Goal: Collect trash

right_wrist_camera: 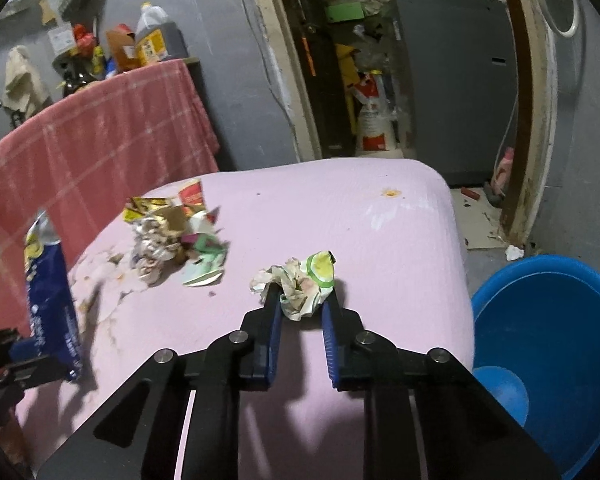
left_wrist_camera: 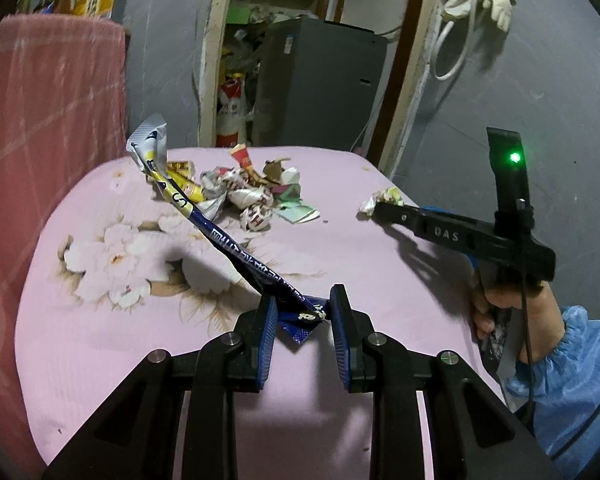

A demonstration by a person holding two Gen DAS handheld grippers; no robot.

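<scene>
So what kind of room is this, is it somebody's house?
Probably a lived-in home, perhaps a kitchen or utility corner. A table under a pink floral cloth holds a pile of wrappers, cooking-oil jugs stand on a red-draped surface behind, and a blue basin sits on the floor beside a cluttered storeroom doorway.

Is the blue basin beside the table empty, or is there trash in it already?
Apparently empty: the blue basin shows only bare blue interior; its near part is cut off.

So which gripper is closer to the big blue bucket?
Right. The right gripper, pinching crumpled paper, is beside the blue plastic bucket; the left gripper is farther away.
</scene>
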